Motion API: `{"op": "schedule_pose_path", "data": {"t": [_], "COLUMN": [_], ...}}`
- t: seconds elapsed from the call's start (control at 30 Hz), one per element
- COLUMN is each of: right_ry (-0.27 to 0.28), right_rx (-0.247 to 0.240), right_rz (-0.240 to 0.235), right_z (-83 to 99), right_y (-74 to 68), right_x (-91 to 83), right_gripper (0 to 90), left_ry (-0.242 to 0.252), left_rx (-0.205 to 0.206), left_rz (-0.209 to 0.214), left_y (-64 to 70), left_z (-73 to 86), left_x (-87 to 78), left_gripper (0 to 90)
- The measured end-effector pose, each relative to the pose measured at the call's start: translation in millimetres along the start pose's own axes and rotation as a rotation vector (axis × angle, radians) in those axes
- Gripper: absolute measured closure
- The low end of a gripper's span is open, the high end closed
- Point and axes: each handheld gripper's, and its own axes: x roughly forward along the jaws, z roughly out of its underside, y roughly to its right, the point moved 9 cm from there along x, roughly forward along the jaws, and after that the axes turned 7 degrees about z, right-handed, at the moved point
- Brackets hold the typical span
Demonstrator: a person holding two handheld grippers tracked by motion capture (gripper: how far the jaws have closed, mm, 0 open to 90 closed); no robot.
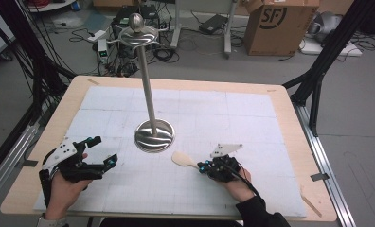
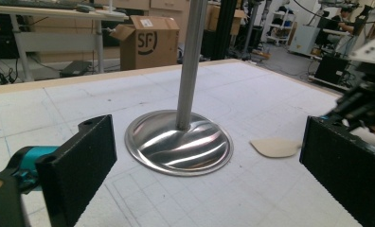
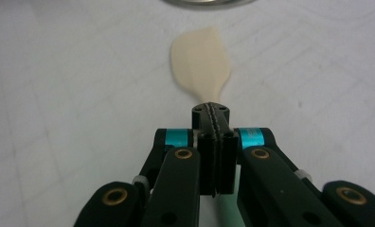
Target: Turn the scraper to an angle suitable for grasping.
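The counter (image 1: 290, 127) carries a white gridded mat, and near its middle stands a tall metal stand (image 1: 150, 101), a slim pole rising from a round polished base to a dish and ball at the top. Just beside that base, toward the person's right, a pale wooden spatula (image 1: 183, 159) lies flat on the mat, its broad blade pointing at the stand. The right tool (image 1: 205, 166) is clenched on the spatula's handle, jaws pressed together with the blade sticking out ahead of them. The left tool (image 1: 102, 150) rests well apart on the left side of the mat, released, jaws spread wide with the stand's base framed between them.
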Motion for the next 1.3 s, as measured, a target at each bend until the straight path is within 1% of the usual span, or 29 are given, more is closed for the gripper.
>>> {"op": "schedule_pose_path", "data": {"t": [0.03, 0.07, 0.1, 0.13, 0.17, 0.27, 0.33, 0.37, 0.43, 0.47, 0.53, 0.57, 0.6, 0.63, 0.67, 0.7, 0.77, 0.8, 0.83, 0.9, 0.93, 0.97, 1.0, 1.07, 1.13, 1.17, 1.2, 1.3], "right_ry": [0.004, 0.0, 0.0, -0.014, -0.014, -0.047, -0.039, -0.04, -0.037, -0.037, -0.024, -0.024, -0.017, -0.017, -0.019, -0.019, -0.015, -0.013, -0.013, -0.008, -0.007, -0.01, -0.02, 0.014, 0.035, 0.035, 0.049, 0.04], "right_rx": [-0.001, 0.005, 0.005, -0.002, -0.002, -0.024, -0.009, -0.004, -0.005, 0.0, 0.011, 0.011, 0.031, 0.031, 0.041, 0.07, 0.075, 0.081, 0.081, 0.098, 0.102, 0.097, 0.085, 0.087, 0.063, 0.063, 0.038, 0.017], "right_rz": [0.001, 0.0, 0.0, 0.007, 0.007, 0.028, 0.033, 0.057, 0.066, 0.076, 0.099, 0.099, 0.125, 0.125, 0.131, 0.156, 0.188, 0.198, 0.198, 0.207, 0.209, 0.209, 0.22, 0.178, 0.159, 0.159, 0.137, 0.124], "right_z": [8.7, 13.3, 13.3, 23.7, 23.7, 36.2, 39.8, 39.9, 39.3, 38.4, 34.8, 34.8, 30.8, 30.8, 29.4, 23.6, 18.9, 16.6, 16.6, 12.5, 11.5, 10.7, 8.3, -0.3, -12.5, -12.5, -26.5, -36.9], "right_y": [-2.7, -3.5, -3.5, -3.0, -3.0, -0.7, 3.4, 9.4, 11.7, 15.8, 28.6, 28.6, 41.3, 41.3, 45.1, 56.9, 65.6, 70.5, 70.5, 77.9, 79.3, 79.8, 75.4, 64.9, 53.5, 53.5, 43.0, 34.6], "right_x": [-7.9, -11.9, -11.9, -19.0, -19.0, -24.5, -28.2, -28.6, -27.8, -26.6, -22.6, -22.6, -18.4, -18.4, -16.8, -11.3, -6.2, -3.6, -3.6, 1.0, 1.9, 2.4, 1.4, 1.1, 4.8, 4.8, 14.3, 29.4], "right_gripper": [89.9, 89.9, 89.9, 89.9, 89.9, 89.9, 89.9, 89.9, 89.9, 89.7, 89.8, 89.8, 89.7, 89.7, 89.7, 89.8, 89.8, 89.8, 89.8, 89.8, 89.8, 89.9, 89.9, 89.9, 89.9, 89.9, 89.8, 89.9], "left_ry": [0.0, 0.002, 0.003, 0.004, 0.004, -0.001, 0.0, 0.004, 0.011, 0.013, 0.015, 0.015, 0.014, 0.014, 0.014, 0.011, 0.007, 0.007, 0.006, 0.008, 0.007, 0.007, 0.006, 0.003, -0.003, -0.005, -0.005, 0.004], "left_rx": [0.001, 0.0, 0.0, 0.003, 0.003, 0.002, 0.002, 0.001, 0.006, 0.006, 0.003, 0.003, 0.001, 0.001, -0.001, 0.0, -0.001, -0.001, 0.002, -0.001, -0.001, 0.0, -0.002, -0.002, -0.001, -0.001, 0.0, -0.001], "left_rz": [-0.001, -0.001, 0.0, 0.001, 0.001, 0.0, -0.002, 0.001, 0.005, 0.003, 0.0, 0.0, -0.001, -0.002, -0.003, -0.001, -0.002, -0.002, -0.001, 0.0, -0.002, -0.003, -0.003, -0.004, -0.004, -0.006, -0.004, -0.003], "left_y": [0.1, 0.7, 1.2, 1.5, 1.5, 1.4, 1.4, 1.9, 2.5, 2.3, 1.0, 1.0, 0.5, 0.4, 0.3, 0.7, 1.0, 1.0, 1.1, 1.2, 0.9, 0.5, 0.0, -0.3, -0.7, -0.5, 0.1, -0.5], "left_z": [-0.1, -0.4, -0.7, -1.0, -1.0, -0.1, -0.1, -0.5, -1.7, -2.0, -2.2, -2.2, -1.8, -1.7, -1.5, -0.9, -0.2, -0.2, -0.1, -0.3, -0.2, -0.1, 0.3, 0.8, 1.6, 2.0, 2.1, 0.5], "left_x": [-0.1, -0.1, 0.0, 0.3, 0.3, 0.8, 0.8, 0.8, 0.3, -0.1, -1.0, -1.0, -1.1, -1.1, -0.7, 0.1, 0.7, 0.7, 0.7, 0.7, 0.6, 0.5, 0.7, 0.8, 1.6, 2.0, 2.1, 0.4], "left_gripper": [5.2, 5.2, 5.2, 5.2, 5.2, 5.2, 5.2, 5.2, 5.2, 5.2, 5.2, 5.2, 5.2, 5.2, 5.2, 5.2, 5.2, 5.2, 5.2, 5.2, 5.2, 5.2, 5.2, 5.2, 5.2, 5.2, 5.2, 5.2]}}
